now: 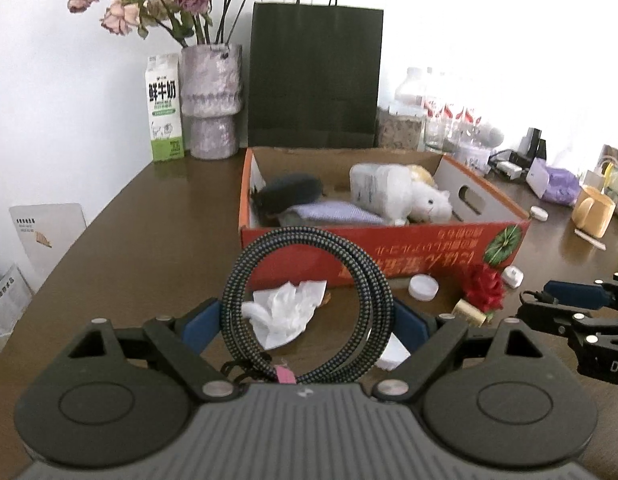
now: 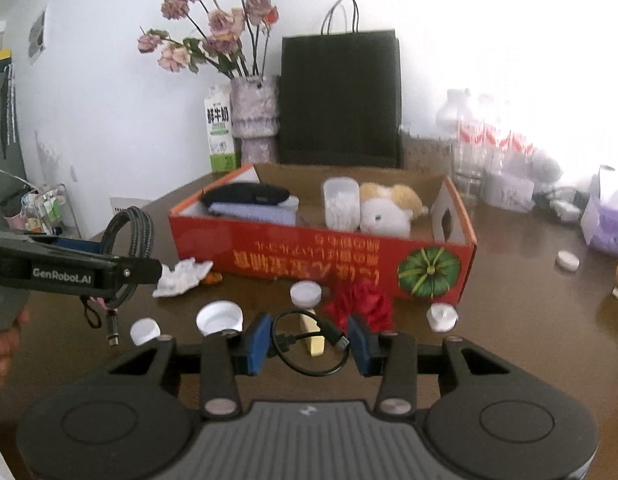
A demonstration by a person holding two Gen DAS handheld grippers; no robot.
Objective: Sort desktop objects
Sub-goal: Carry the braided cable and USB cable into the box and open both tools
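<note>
My left gripper (image 1: 307,324) is lifted off the brown table, its blue pads pressed on both sides of a coiled braided cable (image 1: 245,280) that stands upright between them. The right wrist view shows that gripper (image 2: 121,256) and coil (image 2: 129,236) from the side at the left, plug ends dangling. My right gripper (image 2: 309,344) is shut on a short black USB cable (image 2: 297,366) looped between its pads; in the left wrist view it (image 1: 549,300) hangs at the right edge. Behind both stands a red cardboard box (image 1: 389,246) (image 2: 309,256) holding a plush toy (image 2: 385,212), a white container (image 2: 341,204) and a dark case.
On the table before the box lie a crumpled tissue (image 1: 285,308), white caps (image 2: 219,316), a red paper flower (image 2: 365,304) and a yellow block (image 2: 313,340). A vase (image 1: 213,96), milk carton (image 1: 163,108), black paper bag (image 1: 315,76) and bottles (image 2: 481,140) line the wall. A yellow mug (image 1: 593,212) stands right.
</note>
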